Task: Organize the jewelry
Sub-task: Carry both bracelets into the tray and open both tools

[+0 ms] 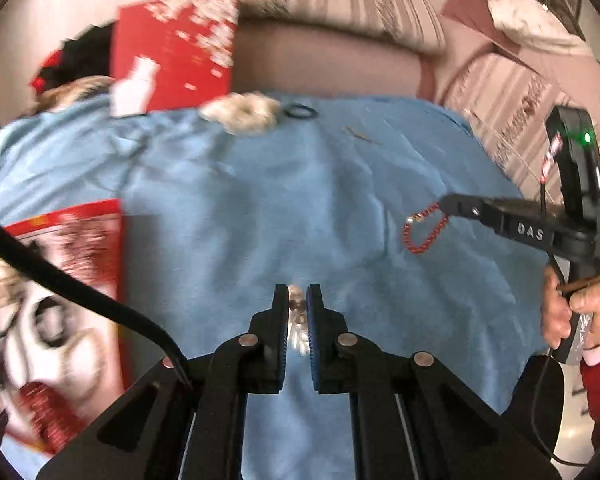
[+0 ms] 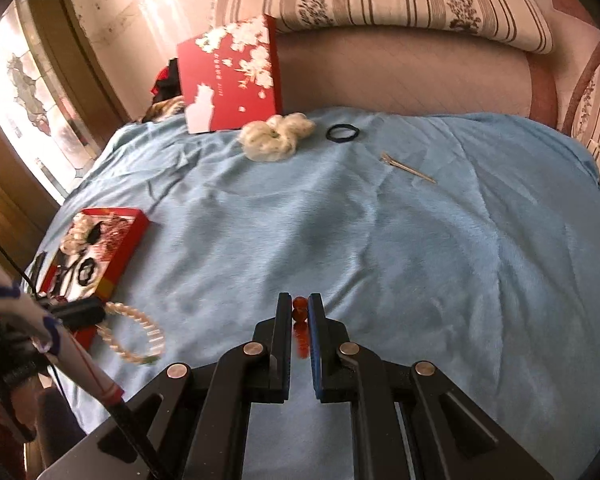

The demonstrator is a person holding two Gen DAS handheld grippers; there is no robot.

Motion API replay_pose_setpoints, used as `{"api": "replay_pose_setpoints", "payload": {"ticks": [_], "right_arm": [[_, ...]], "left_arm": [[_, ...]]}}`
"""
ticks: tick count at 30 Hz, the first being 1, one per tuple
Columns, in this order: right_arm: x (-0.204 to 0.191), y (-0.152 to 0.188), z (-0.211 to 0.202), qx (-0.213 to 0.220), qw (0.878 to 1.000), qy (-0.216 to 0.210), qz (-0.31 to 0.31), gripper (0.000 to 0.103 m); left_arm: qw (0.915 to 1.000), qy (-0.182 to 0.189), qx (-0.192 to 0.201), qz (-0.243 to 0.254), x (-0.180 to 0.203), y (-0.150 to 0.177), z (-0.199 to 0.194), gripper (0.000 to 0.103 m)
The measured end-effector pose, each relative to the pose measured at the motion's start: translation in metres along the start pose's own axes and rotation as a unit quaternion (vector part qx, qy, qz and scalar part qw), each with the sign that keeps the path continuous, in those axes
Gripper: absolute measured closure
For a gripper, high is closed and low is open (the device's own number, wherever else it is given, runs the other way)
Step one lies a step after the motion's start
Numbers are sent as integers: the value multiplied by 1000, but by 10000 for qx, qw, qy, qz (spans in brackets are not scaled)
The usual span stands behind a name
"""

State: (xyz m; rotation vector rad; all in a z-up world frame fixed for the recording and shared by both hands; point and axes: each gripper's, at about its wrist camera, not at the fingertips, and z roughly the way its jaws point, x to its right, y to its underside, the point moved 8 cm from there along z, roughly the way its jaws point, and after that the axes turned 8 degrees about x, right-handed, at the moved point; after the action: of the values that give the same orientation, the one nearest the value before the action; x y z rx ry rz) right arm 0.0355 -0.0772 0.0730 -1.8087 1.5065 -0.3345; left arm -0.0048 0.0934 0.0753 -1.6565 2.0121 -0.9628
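My left gripper (image 1: 298,300) is shut on a pale pearl bracelet (image 1: 298,320), which hangs as a loop (image 2: 134,336) beside the red box in the right wrist view. My right gripper (image 2: 299,306) is shut on a red bead bracelet (image 2: 300,320); its loop (image 1: 424,228) dangles over the blue blanket (image 1: 260,208) in the left wrist view. An open red jewelry box (image 2: 100,252) holding a pearl piece and black hair ties lies at the left, also in the left wrist view (image 1: 60,312).
A cream scrunchie (image 2: 274,136), a black hair tie (image 2: 342,133) and a metal hair clip (image 2: 406,168) lie at the blanket's far side. The red floral box lid (image 2: 232,76) leans against the sofa back (image 2: 400,76). Striped cushions stand behind.
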Motion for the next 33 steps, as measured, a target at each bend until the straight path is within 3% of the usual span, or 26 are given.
{"api": "replay_pose_setpoints", "payload": {"ticks": [10,14,16,18,25,30,33], "right_arm": [[-60,0,-39,161,9988,-195,-417,95],[-81,-2,-42,145,9980,-213,-570,95],[-95,-3,-41,117,9976,-235,-648,95],[-108,-5,-39,87,9970,-269,-718,95],[-163,-11,-17,-49,9941,-442,-987,95],[-205,-11,6,-198,9909,-656,-1159,95],[-229,-10,20,-291,9883,-798,-1264,95]], "left_arm": [[9931,-1131,282,-86,-60,19,-77,95],[9878,-1524,275,-159,-89,23,-88,95],[9841,-1743,298,-160,-100,24,-92,103],[9808,-1913,334,-164,-111,24,-97,103],[9767,-1998,637,-459,-147,10,-106,103],[9743,-1900,750,-951,-187,9,-109,103],[9682,-1965,742,-1359,-218,16,-110,103]]}}
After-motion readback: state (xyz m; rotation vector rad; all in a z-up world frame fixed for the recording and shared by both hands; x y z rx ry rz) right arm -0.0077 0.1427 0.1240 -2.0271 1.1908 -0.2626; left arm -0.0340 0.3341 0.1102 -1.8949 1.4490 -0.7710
